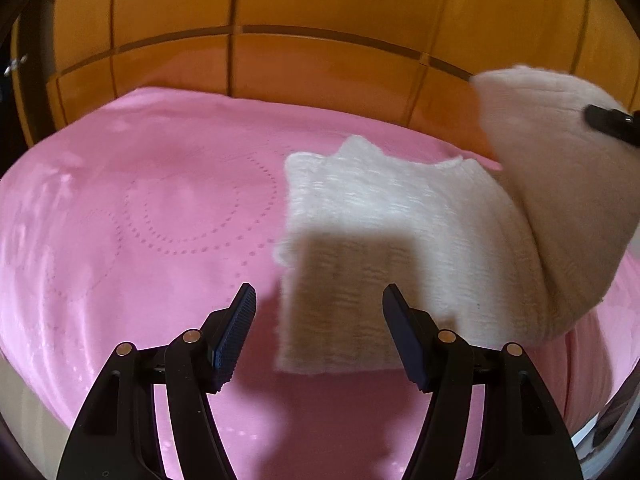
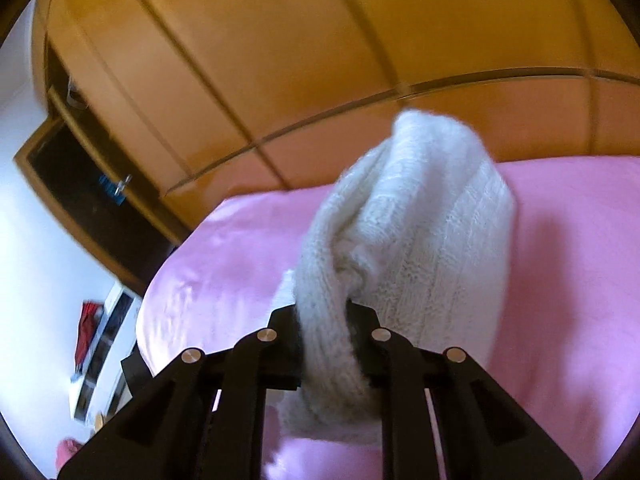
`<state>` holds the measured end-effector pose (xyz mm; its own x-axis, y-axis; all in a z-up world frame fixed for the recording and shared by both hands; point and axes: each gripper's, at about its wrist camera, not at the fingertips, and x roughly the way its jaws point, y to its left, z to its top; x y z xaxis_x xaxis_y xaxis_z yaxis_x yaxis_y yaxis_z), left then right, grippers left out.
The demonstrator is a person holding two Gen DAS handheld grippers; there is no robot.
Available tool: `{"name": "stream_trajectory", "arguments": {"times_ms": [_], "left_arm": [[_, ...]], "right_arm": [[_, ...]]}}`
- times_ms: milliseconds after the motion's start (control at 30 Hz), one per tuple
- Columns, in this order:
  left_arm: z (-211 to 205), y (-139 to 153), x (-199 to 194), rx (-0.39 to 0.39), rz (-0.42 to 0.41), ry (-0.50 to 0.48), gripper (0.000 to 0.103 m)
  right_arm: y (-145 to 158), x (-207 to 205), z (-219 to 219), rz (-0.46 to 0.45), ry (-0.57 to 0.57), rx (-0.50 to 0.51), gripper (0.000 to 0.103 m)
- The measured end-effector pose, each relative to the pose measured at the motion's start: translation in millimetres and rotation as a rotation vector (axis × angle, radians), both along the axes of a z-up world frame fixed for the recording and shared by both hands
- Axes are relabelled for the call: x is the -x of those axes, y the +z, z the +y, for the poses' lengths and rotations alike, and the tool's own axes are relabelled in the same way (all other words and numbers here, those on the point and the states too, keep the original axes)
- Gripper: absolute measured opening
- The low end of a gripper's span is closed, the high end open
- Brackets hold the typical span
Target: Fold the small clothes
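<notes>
Bright warm light, a hard square shadow, motion blur (strongest at right), bowed fisheye edges

On the bed point(image 1: 140, 208) before my left tongs point(image 1: 320, 332) lies the knit garment point(image 1: 380, 240), right of centre. My right tongs point(image 2: 324, 344) lift its right side above the bed; the wardrobe point(image 1: 320, 20) stands behind.

Broad bed point(image 1: 120, 208) under smooth pink satin sheet with dotted circle pattern; directly on it, toward the right side, cream-white ribbed knit garment point(image 1: 380, 232), partly flat, one end lifted.
</notes>
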<state>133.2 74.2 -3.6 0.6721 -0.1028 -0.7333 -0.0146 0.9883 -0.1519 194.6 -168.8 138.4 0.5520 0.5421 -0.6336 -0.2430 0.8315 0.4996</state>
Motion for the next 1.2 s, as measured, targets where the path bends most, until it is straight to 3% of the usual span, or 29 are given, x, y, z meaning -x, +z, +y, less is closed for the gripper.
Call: {"name": "stream_trajectory", "arguments": {"times_ms": [233, 367, 500, 533, 567, 767, 867, 1067, 1100, 1133, 1167, 1200], "left_arm": [[42.8, 2.0, 2.5, 0.089, 0.02, 0.072, 0.065], [58.1, 5.4, 1.5, 0.163, 0.023, 0.081, 0.065], [66.2, 11.1, -3.5, 0.285, 0.02, 0.05, 0.065], [68.0, 13.4, -6.2, 0.338, 0.019, 0.037, 0.065], [69.2, 14.7, -8.1, 0.374, 0.018, 0.029, 0.065], [68.1, 18.7, -40.6, 0.638, 0.062, -0.052, 0.075], [60.5, 13.0, -64.5, 0.715, 0.118, -0.087, 0.076], [28.8, 4.4, -95.7, 0.716, 0.215, -0.149, 0.076], [22.1, 6.5, -97.9, 0.697, 0.216, -0.163, 0.073], [17.6, 8.4, -98.3, 0.678, 0.215, -0.175, 0.063], [9.2, 12.2, -99.8, 0.624, 0.206, -0.185, 0.042], [4.6, 14.5, -100.5, 0.581, 0.2, -0.187, 0.028]], "right_arm": [[-58.9, -20.4, 95.7, 0.103, 0.141, 0.028, 0.013], [-83.7, -12.5, 116.4, 0.119, 0.194, 0.066, 0.017], [-79.7, 4.7, 104.4, 0.093, 0.254, 0.01, 0.041], [-76.2, 11.1, 96.9, 0.082, 0.259, -0.005, 0.052], [-70.9, 20.3, 83.9, 0.067, 0.258, -0.026, 0.055], [-58.6, 54.0, 7.1, 0.011, 0.111, 0.012, 0.058], [-64.8, 60.0, -27.6, 0.024, 0.018, 0.044, 0.058], [-76.7, 59.8, -49.1, 0.034, -0.058, 0.087, 0.058], [-77.3, 58.5, -46.9, 0.03, -0.054, 0.097, 0.058], [-78.4, 58.2, -45.2, 0.026, -0.045, 0.107, 0.058], [-80.7, 54.5, -36.0, 0.023, -0.026, 0.118, 0.058], [-83.8, 50.2, -28.7, 0.022, -0.013, 0.126, 0.058]]}}
